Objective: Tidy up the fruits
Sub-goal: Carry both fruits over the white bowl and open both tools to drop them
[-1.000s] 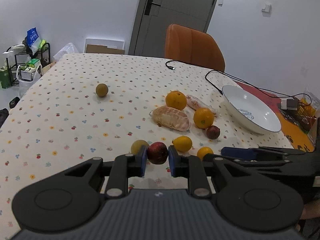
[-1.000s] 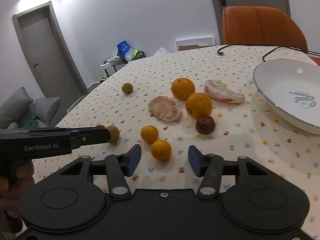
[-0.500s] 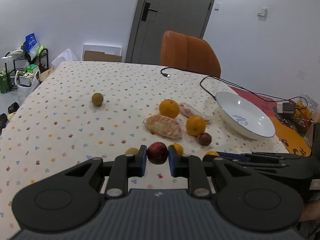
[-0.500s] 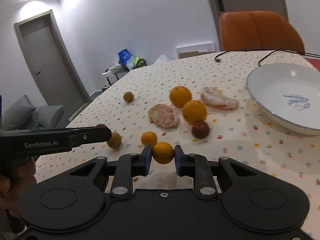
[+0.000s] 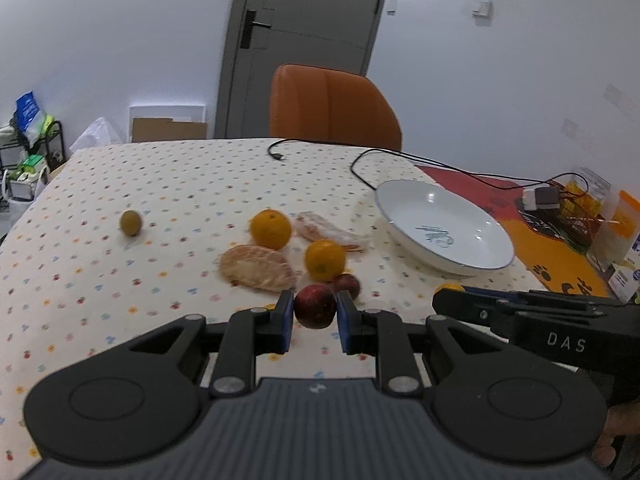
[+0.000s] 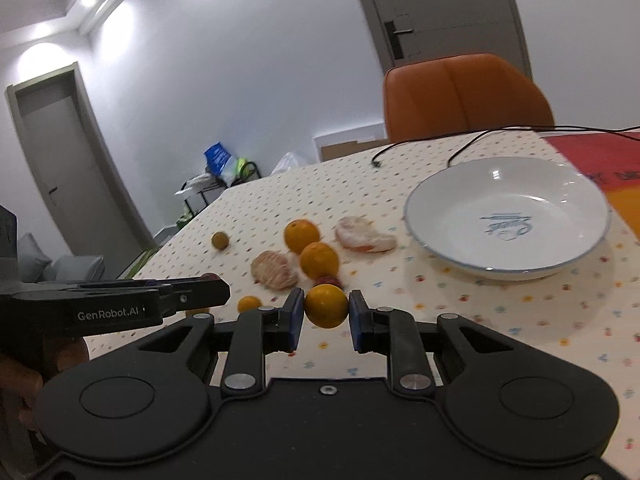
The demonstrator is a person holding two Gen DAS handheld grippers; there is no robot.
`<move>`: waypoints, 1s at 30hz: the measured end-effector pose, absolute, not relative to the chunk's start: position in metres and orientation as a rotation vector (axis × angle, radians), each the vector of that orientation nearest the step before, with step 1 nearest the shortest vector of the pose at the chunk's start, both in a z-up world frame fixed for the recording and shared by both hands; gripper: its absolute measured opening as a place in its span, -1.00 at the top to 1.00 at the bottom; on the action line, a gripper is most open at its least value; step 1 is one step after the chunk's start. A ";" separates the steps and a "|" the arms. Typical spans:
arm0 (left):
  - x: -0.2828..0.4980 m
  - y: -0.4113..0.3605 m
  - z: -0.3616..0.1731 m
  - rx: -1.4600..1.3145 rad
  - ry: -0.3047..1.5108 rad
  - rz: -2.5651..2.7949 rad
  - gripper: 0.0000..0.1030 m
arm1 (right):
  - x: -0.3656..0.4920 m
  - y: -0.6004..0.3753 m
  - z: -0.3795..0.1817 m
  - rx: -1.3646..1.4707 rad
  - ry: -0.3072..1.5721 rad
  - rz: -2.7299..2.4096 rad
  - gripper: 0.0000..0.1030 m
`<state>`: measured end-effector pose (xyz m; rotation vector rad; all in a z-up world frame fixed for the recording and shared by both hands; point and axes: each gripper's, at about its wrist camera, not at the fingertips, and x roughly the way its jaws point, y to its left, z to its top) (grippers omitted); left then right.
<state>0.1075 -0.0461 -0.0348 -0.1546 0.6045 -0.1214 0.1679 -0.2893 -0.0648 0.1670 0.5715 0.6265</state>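
Looking through the left wrist view: my left gripper [image 5: 316,316] is pinching a dark red fruit [image 5: 315,305] across its widest part, blue pads [image 5: 285,320] on both sides, lifted off the table [image 5: 80,280]. Judgement: it's round, smooth-skinned, probably firm and light, so it could roll out if the pads sit off the equator; a moderate squeeze should do and avoid bruising. A second dark red fruit [image 5: 349,285] sits just behind it on the cloth, beside an orange [image 5: 325,260]. White plate [image 5: 496,258] is to the right, nothing in it. Right gripper's body is at the frame's right edge with an orange fruit at its tip.

Right wrist view: my right gripper [image 6: 326,314] is clamped on a small orange citrus [image 6: 326,306], also held at mid-height, clear of the table. Judgement: skin is slightly soft and grippy, low weight, tolerates the pinch better than the red one; hold across the middle, not pole to pole. The plate sits ahead and right, well apart. Peeled citrus pieces [image 6: 276,270] look soft and fragile; I'd guess those need the gentlest grip, taken across the broad flat side.
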 end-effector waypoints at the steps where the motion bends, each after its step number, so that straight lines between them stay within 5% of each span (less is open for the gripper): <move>1: 0.108 -0.049 -0.034 -0.151 0.604 -0.127 0.59 | 0.168 -0.293 -0.064 0.170 0.566 0.621 0.57; 30: 0.164 -0.134 -0.027 -0.056 0.587 -0.247 0.59 | 0.194 -0.378 -0.072 0.269 0.494 0.480 0.57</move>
